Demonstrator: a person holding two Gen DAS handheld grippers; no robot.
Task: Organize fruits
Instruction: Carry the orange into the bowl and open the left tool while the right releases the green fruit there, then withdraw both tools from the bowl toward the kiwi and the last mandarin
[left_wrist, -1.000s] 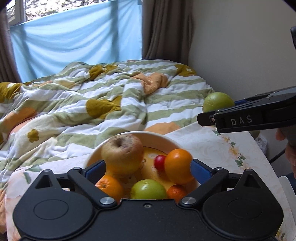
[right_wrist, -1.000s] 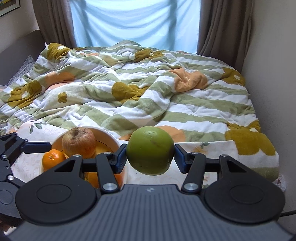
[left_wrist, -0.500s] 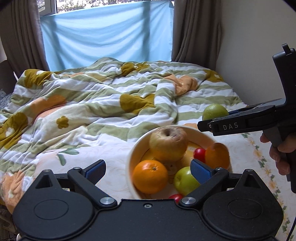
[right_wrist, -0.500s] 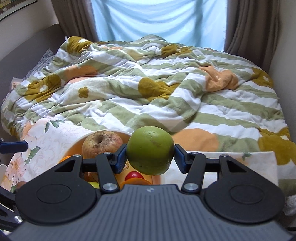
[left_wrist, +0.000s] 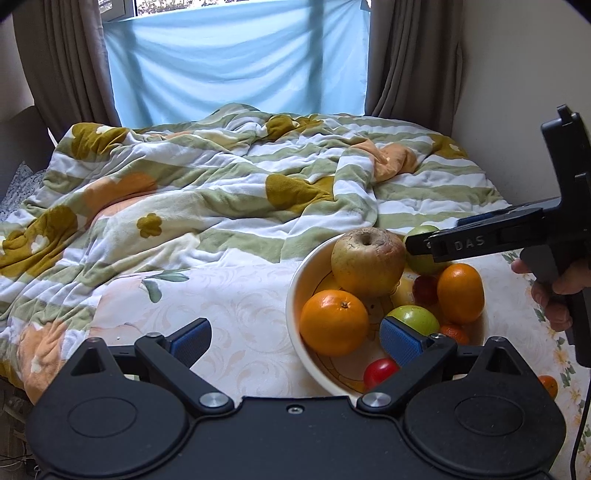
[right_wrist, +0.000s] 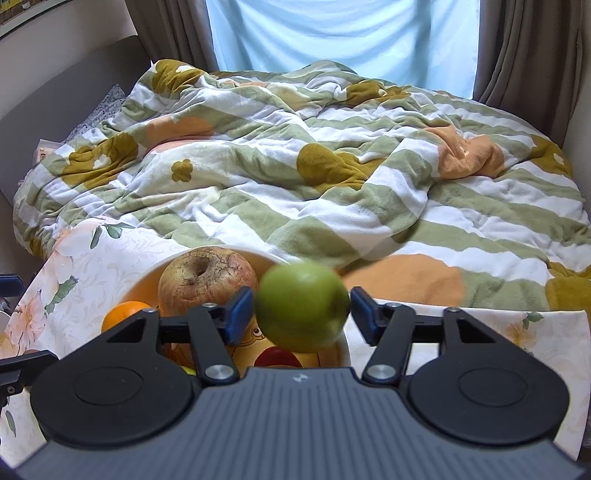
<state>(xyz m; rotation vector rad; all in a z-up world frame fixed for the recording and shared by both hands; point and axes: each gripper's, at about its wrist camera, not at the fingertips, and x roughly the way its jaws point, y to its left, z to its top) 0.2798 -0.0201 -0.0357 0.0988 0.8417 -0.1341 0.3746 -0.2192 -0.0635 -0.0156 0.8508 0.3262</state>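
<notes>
A cream bowl (left_wrist: 295, 295) stands on the flowered tablecloth (left_wrist: 229, 314), close to the table's far edge where the striped quilt (left_wrist: 221, 192) of the bed begins. In it sit a big wrinkled brownish apple (left_wrist: 367, 260) at the back, a large orange (left_wrist: 333, 322) toward the near left, a second orange (left_wrist: 460, 292) on the right, a small green apple (left_wrist: 415, 318) between them, a dark red fruit (left_wrist: 424, 290) behind that, a small tangerine (left_wrist: 455, 331) half hidden, and a red cherry tomato (left_wrist: 380, 371) at the bowl's near side. One more small orange fruit (left_wrist: 549, 384) lies on the cloth outside the bowl, near the table's right edge. The green apple (right_wrist: 302, 305) being sorted is round, smooth and dull green, blurred in the right wrist view; it hangs over the far right part of the bowl, just beside the wrinkled apple. The right gripper (right_wrist: 302, 308) has just been opening: half a second ago its blue pads pressed both sides of this apple, and now they stand apart from it, with a clear gap on the right side and the fruit loose between them. A hand (left_wrist: 557, 291) holds that gripper's handle at the right. The left gripper (left_wrist: 291, 338) has its jaws wide apart and empty, low over the near rim of the bowl, one pad over bare cloth, the other in front of the fruit. Since a second ago the bowl has slid from the middle to the right of the left wrist view.
</notes>
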